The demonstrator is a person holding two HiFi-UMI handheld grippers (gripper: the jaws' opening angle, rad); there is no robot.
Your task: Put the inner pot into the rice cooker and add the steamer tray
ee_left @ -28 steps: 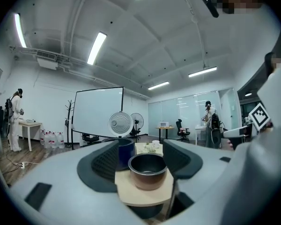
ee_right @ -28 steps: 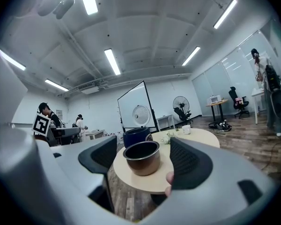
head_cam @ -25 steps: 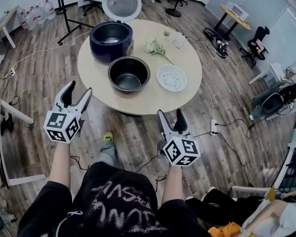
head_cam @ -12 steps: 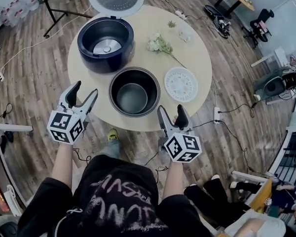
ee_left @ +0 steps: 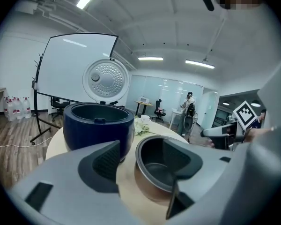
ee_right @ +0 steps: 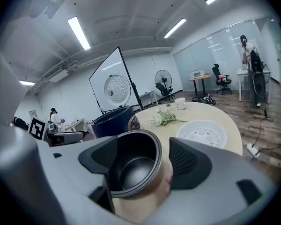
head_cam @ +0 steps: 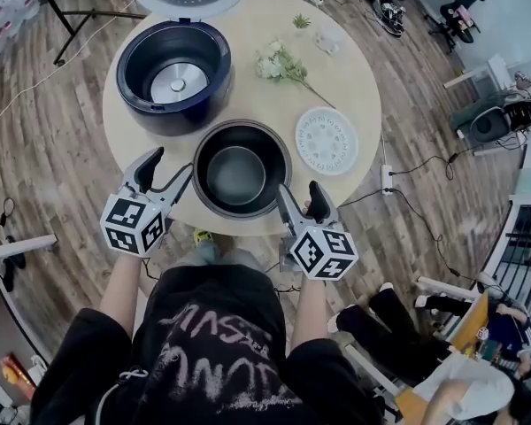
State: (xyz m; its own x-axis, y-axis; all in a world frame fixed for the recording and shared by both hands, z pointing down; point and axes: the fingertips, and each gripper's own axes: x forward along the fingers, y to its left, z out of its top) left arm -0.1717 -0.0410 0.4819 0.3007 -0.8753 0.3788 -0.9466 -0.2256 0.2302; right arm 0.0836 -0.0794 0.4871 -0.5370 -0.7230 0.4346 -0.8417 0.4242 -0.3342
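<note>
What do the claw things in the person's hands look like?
The left gripper and right gripper each have light grey jaws with black ribbed pads and a white cube of black square markers. The person wears a black short-sleeved shirt with pale scribbles.

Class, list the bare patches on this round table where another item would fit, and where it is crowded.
Bare: the far table stretch between rice cooker and cup; the right rim beyond flowers and steamer tray. Crowded: the near edge, around the inner pot.
</note>
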